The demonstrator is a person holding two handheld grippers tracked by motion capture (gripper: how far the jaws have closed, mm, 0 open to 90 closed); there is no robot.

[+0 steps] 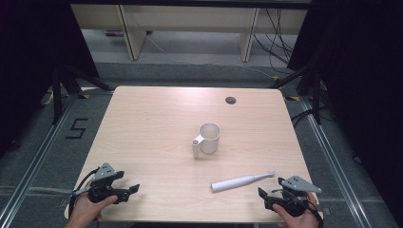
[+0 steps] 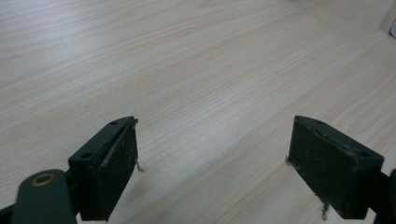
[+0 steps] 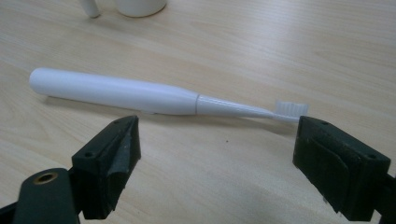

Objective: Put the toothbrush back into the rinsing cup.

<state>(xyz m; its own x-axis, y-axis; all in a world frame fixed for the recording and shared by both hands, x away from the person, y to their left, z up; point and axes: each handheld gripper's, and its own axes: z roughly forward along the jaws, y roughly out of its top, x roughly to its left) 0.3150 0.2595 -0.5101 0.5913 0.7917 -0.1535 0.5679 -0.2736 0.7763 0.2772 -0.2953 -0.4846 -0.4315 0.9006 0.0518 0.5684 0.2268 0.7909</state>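
A white electric toothbrush (image 1: 242, 181) lies flat on the wooden table (image 1: 157, 118), its brush head pointing right. A white mug (image 1: 208, 138) with its handle at the front left stands upright near the table's middle. My right gripper (image 1: 267, 198) rests at the front right corner, just in front of the toothbrush (image 3: 140, 93), jaws wide apart with nothing between them. My left gripper (image 1: 130, 191) sits at the front left, held by a hand, open over bare wood (image 2: 210, 84). The mug's base (image 3: 140, 6) shows beyond the toothbrush.
A round cable hole (image 1: 230, 100) sits near the table's far right edge. Black stands and cables flank the table on both sides. A pale desk frame (image 1: 190, 28) stands behind it.
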